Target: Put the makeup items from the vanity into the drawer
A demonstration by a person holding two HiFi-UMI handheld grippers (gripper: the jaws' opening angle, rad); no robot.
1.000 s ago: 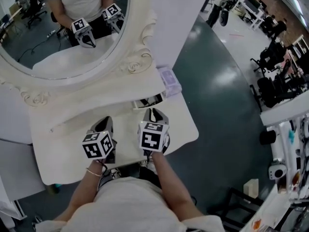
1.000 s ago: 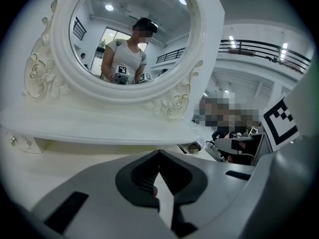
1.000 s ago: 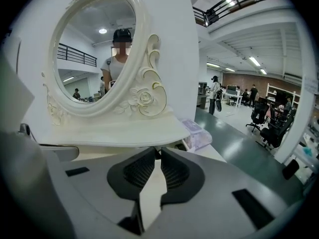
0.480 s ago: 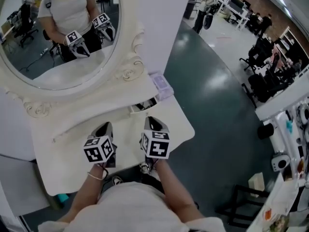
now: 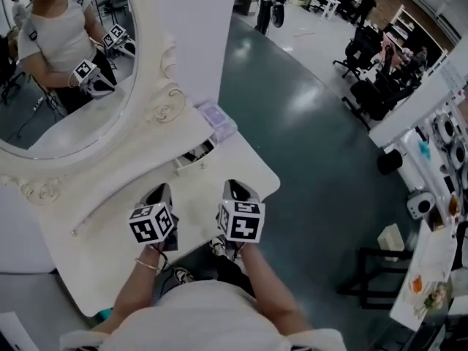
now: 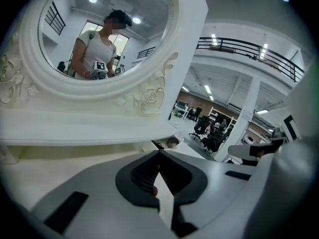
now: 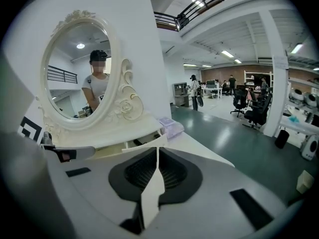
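Observation:
The white vanity carries an oval mirror in a carved frame. Under the shelf, the small drawer stands partly open with dark contents that I cannot make out. In the right gripper view the drawer lies just past the jaw tips. A pale lilac box sits on the shelf's right end, and it shows as the lilac box there too. My left gripper and right gripper hover over the vanity top's front, both shut and empty. The right jaws have just been closing on nothing.
Dark green floor lies to the right of the vanity. A black stool frame stands near my right side. Office chairs and a cluttered white bench are further off. The vanity's right corner is close to my right gripper.
Both grippers have drawn back from the drawer toward the vanity's front edge. The head view has swung, so mirror and drawer sit further left.

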